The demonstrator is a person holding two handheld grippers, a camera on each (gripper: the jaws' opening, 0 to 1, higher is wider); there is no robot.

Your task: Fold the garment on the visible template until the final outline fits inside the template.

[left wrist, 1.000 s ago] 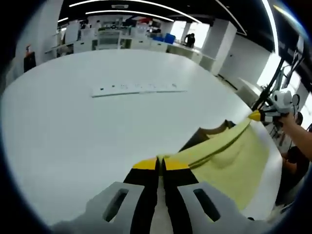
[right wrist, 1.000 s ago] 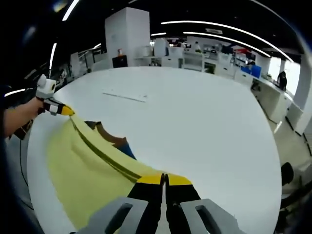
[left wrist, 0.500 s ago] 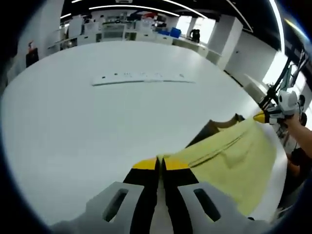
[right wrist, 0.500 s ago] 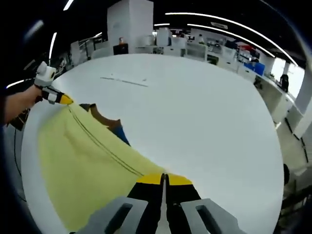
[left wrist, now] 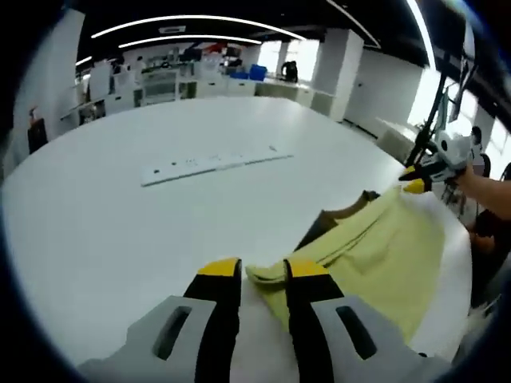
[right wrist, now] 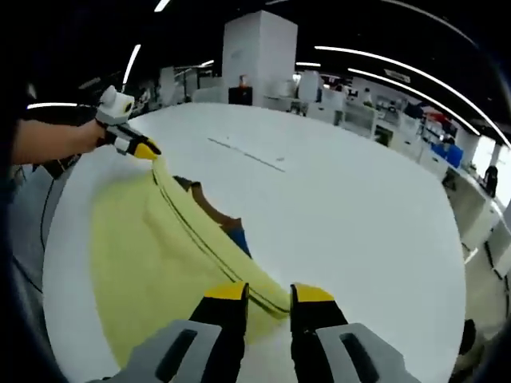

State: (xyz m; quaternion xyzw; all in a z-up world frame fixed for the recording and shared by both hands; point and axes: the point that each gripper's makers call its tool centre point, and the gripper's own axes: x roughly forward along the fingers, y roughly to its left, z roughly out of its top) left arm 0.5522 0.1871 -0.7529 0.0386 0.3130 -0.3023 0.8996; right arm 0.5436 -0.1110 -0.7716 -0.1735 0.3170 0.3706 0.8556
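A pale yellow garment (left wrist: 383, 255) lies folded on the white table (left wrist: 112, 223), its doubled edge running between the two grippers. My left gripper (left wrist: 263, 271) stands open, one corner of the fold lying between its jaws. In the right gripper view the garment (right wrist: 152, 247) spreads to the left, and my right gripper (right wrist: 267, 294) is open around the fold's other corner. A brown patch (left wrist: 342, 214) shows past the folded edge, brown and blue (right wrist: 227, 227) in the right gripper view. The right gripper (left wrist: 415, 187) and the left gripper (right wrist: 145, 149) each touch the cloth at its far corner.
A long white strip (left wrist: 211, 162) lies flat farther out on the table, also seen as a thin strip (right wrist: 243, 152) in the right gripper view. A person's hand (left wrist: 483, 187) and arm (right wrist: 60, 144) hold the grippers at the table's edge. Desks and shelves stand beyond.
Both grippers were shut on the fold's corners and now stand open. The lifted fold has come down onto the table, and both cameras have shifted.
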